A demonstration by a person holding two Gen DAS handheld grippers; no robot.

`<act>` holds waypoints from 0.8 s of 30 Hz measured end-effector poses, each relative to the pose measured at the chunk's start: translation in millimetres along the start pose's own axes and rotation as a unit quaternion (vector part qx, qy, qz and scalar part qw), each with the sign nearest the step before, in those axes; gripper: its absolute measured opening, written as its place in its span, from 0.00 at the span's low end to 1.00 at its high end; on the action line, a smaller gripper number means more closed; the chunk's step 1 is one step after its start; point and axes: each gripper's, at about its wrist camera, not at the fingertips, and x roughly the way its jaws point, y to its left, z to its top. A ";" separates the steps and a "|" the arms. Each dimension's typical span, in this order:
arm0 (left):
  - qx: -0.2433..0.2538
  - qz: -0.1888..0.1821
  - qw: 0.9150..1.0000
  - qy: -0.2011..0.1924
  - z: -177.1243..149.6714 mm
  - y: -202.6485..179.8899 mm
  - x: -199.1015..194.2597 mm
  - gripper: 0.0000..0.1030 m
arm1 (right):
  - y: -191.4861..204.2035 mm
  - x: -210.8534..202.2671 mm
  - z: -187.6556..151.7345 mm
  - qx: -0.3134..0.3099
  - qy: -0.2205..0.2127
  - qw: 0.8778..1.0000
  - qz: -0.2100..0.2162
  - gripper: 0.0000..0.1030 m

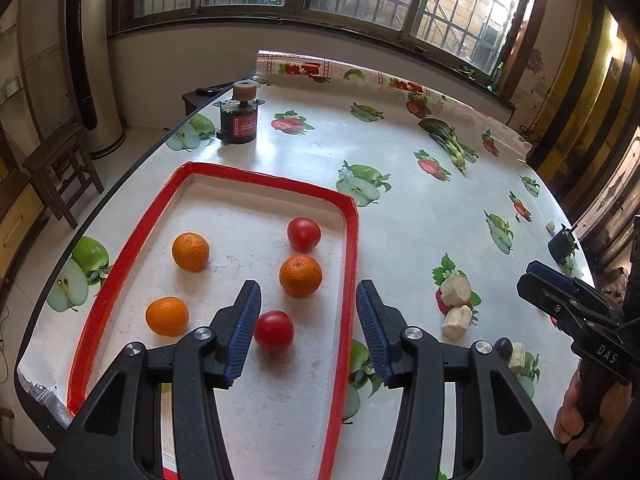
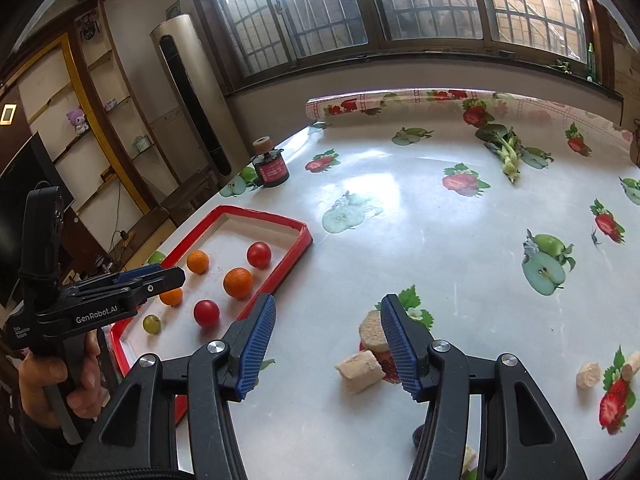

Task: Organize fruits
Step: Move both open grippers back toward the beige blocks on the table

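Note:
A red-rimmed white tray (image 1: 352, 240) (image 2: 304, 236) holds three oranges (image 1: 190, 251) (image 1: 301, 275) (image 1: 167, 316), two tomatoes (image 1: 304, 233) (image 1: 274, 330) and a green grape (image 2: 152, 324). My left gripper (image 1: 307, 300) (image 2: 176, 274) hangs above the tray's near right part, open and holding nothing; the nearer tomato lies below it beside the left finger. My right gripper (image 2: 329, 302) (image 1: 530, 278) hovers open over the table right of the tray, with nothing between its fingers. A small dark round fruit (image 1: 503, 347) lies on the table by a beige chunk.
Beige chunks (image 2: 374, 334) (image 2: 358, 370) (image 2: 588, 376) lie on the fruit-print tablecloth (image 2: 400, 208) under and right of the right gripper. A bok choy (image 1: 448, 138) sits at the far right and a black jar-like object (image 1: 239, 120) at the far left edge. A hand (image 2: 44, 384) holds the left gripper.

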 end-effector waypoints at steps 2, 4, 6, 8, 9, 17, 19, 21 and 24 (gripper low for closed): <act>0.005 -0.006 1.000 -0.002 -2.2 -7.9 -3.9 0.46 | -8.3 -8.4 -4.4 0.003 -0.004 1.000 -0.008 0.56; 0.010 -0.012 1.000 -0.004 -4.0 -16.4 -7.1 0.46 | -16.4 -14.9 -8.8 0.006 -0.007 1.000 -0.018 0.59; 0.016 -0.019 1.000 -0.005 -5.5 -25.5 -9.3 0.48 | -24.8 -21.8 -14.5 0.010 -0.008 1.000 -0.026 0.59; 0.021 -0.025 0.999 -0.006 -7.4 -34.2 -10.4 0.50 | -34.1 -29.6 -20.4 0.015 -0.009 0.999 -0.036 0.59; 0.024 -0.028 0.999 -0.005 -8.2 -39.6 -10.2 0.50 | -38.7 -33.9 -23.3 0.018 -0.010 0.999 -0.040 0.59; 0.057 -0.058 0.997 0.015 -20.0 -83.7 1.5 0.50 | -79.5 -69.5 -49.9 0.048 -0.017 0.995 -0.080 0.59; 0.066 -0.064 0.996 0.020 -23.5 -93.4 3.1 0.50 | -90.4 -77.6 -57.8 0.058 -0.019 0.994 -0.091 0.59; 0.072 -0.068 0.995 0.023 -25.7 -101.3 4.9 0.50 | -101.8 -84.3 -65.2 0.070 -0.018 0.992 -0.101 0.59; 0.076 -0.073 0.994 0.028 -28.2 -109.2 8.0 0.50 | -119.3 -93.3 -77.0 0.086 -0.015 0.989 -0.119 0.59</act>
